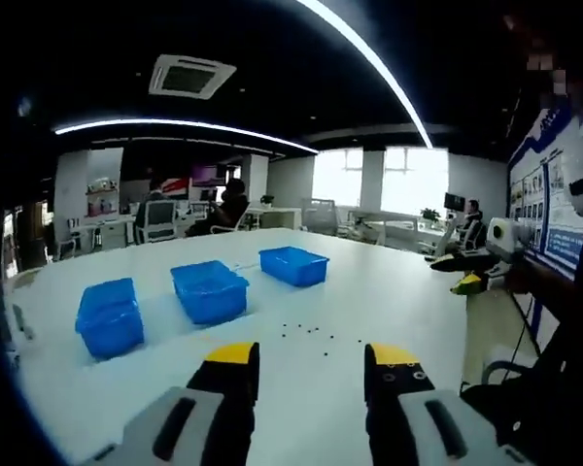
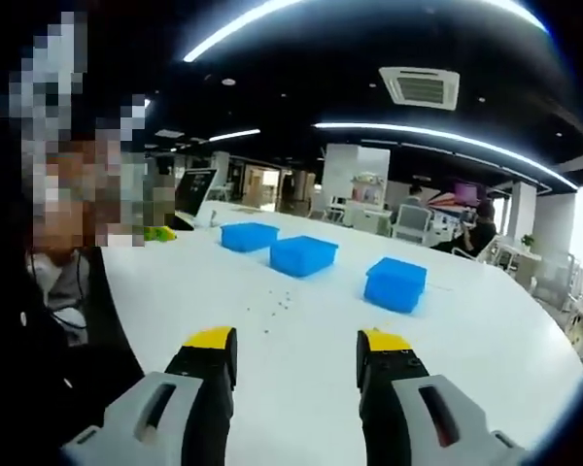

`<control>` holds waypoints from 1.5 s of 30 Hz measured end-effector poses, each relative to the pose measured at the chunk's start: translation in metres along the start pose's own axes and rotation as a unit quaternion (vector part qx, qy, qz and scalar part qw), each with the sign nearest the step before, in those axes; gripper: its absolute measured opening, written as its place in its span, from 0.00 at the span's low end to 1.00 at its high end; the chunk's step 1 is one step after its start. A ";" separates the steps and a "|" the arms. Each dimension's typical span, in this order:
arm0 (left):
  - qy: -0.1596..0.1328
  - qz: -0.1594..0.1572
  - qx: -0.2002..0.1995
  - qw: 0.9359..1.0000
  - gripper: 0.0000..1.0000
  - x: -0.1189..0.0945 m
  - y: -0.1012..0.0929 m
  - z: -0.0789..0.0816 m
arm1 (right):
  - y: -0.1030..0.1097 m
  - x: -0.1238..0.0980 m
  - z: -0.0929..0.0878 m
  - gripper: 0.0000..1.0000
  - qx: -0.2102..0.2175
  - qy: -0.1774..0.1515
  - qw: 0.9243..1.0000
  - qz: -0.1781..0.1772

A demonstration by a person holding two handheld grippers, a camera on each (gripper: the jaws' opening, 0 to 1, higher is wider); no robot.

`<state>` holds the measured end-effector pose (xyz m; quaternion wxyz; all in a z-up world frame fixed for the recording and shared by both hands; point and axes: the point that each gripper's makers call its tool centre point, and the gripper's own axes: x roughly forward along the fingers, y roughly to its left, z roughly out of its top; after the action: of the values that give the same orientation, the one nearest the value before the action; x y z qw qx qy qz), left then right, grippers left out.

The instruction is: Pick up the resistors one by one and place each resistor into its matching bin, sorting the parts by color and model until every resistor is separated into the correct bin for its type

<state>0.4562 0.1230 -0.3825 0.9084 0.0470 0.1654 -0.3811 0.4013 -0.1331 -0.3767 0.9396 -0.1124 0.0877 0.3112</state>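
On the smooth white table (image 1: 389, 291), three blue plastic bins (image 1: 210, 290) stand in a row; tiny dark resistors (image 1: 306, 331) lie scattered just ahead of your left gripper (image 1: 309, 361). Your right gripper (image 2: 296, 351) hovers short of them. Both are released, holding nothing.

Three blue bins (image 1: 210, 289), apparently smooth moulded plastic with a slight sheen, sit on a white table (image 1: 389, 291) with a smooth, faintly glossy top. At six o'clock in the left gripper view, the left gripper (image 1: 308, 374) shows matt black jaws, yellow-capped tips and grey plastic-looking housings.
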 end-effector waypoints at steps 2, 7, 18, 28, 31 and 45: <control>0.036 -0.012 0.013 0.999 0.44 0.015 -0.001 -0.001 | 0.003 0.000 -0.003 0.51 -0.005 0.008 1.000 0.003; 0.122 -0.056 0.048 0.990 0.42 0.052 -0.011 -0.006 | 0.007 -0.002 -0.011 0.51 -0.020 0.024 0.999 0.010; 0.271 -0.136 0.123 0.945 0.35 0.108 -0.040 -0.019 | 0.008 -0.009 -0.033 0.51 -0.012 0.045 0.999 0.016; 0.351 -0.169 0.151 0.909 0.25 0.127 -0.049 -0.050 | 0.000 -0.016 -0.045 0.51 0.009 0.045 0.999 0.004; 0.365 -0.169 0.154 0.903 0.19 0.128 -0.045 -0.057 | -0.004 -0.018 -0.047 0.51 0.016 0.042 0.999 -0.001; 0.381 -0.175 0.151 0.895 0.11 0.129 -0.044 -0.062 | -0.009 -0.019 -0.051 0.51 0.028 0.039 0.999 -0.008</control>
<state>0.4934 0.0181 -0.4828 0.6763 0.2959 0.4447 -0.5073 0.3868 -0.1642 -0.4203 0.9408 -0.0987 0.1318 0.2964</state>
